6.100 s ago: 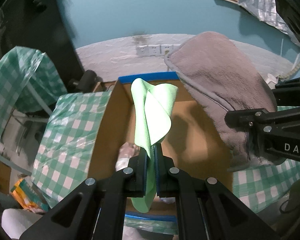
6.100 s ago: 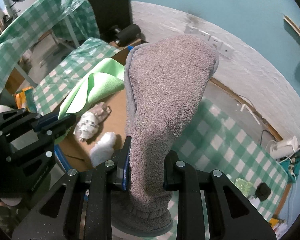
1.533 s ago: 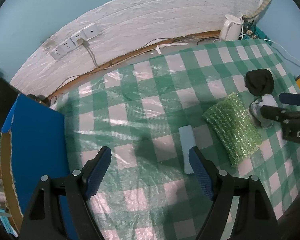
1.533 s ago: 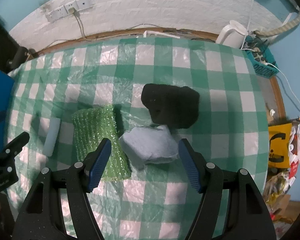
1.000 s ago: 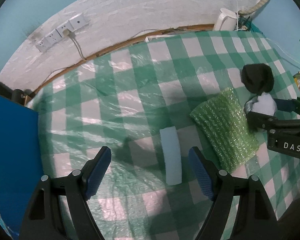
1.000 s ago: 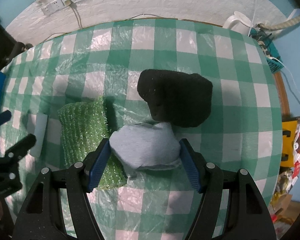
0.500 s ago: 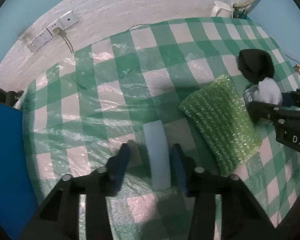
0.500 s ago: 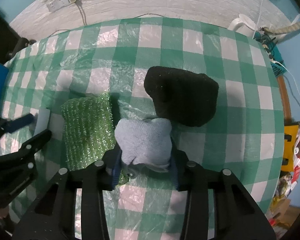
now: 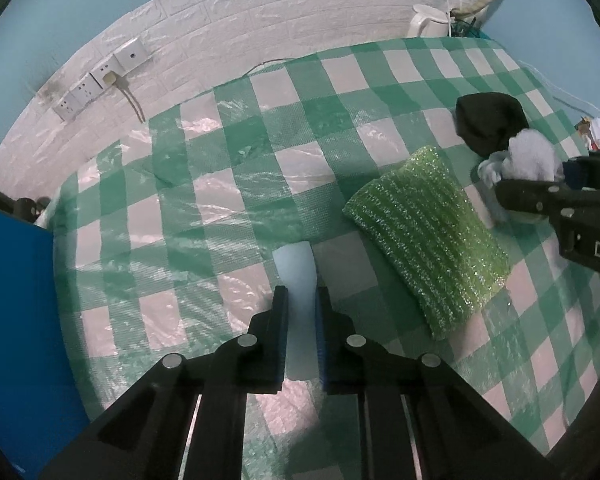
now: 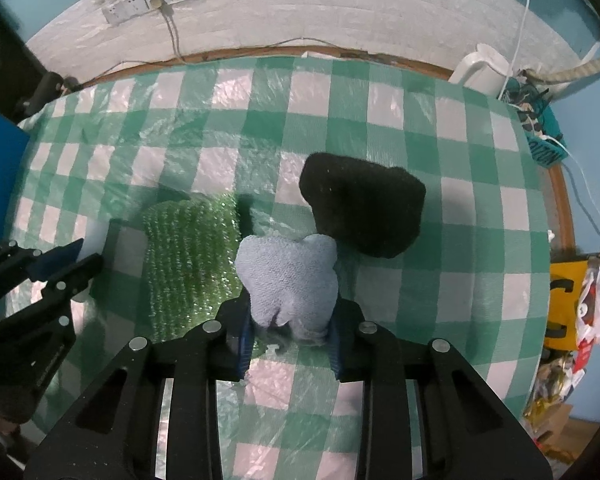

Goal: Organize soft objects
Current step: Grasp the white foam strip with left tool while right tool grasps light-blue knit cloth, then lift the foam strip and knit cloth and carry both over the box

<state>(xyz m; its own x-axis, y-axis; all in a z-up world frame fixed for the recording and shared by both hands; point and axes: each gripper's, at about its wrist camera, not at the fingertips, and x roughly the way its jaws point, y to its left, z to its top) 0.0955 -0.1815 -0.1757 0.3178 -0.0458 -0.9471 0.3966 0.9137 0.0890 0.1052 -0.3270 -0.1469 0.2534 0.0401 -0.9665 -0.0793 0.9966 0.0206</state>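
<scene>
Soft pale-blue sponge strip [image 9: 298, 276] sits pinched between the closed-in fingers of the left gripper [image 9: 302, 312], which reaches low over the checked tablecloth [image 9: 228, 184]. Right gripper [image 10: 288, 340], angled down, squeezes a light-blue cloth [image 10: 290, 280]; it seems slightly lifted. Green sparkly sponge [image 9: 424, 248] lies between them, black cloth [image 10: 364, 210] just beyond.

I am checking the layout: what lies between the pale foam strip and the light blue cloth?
The green sponge pad lies between them, seen in both wrist views.
</scene>
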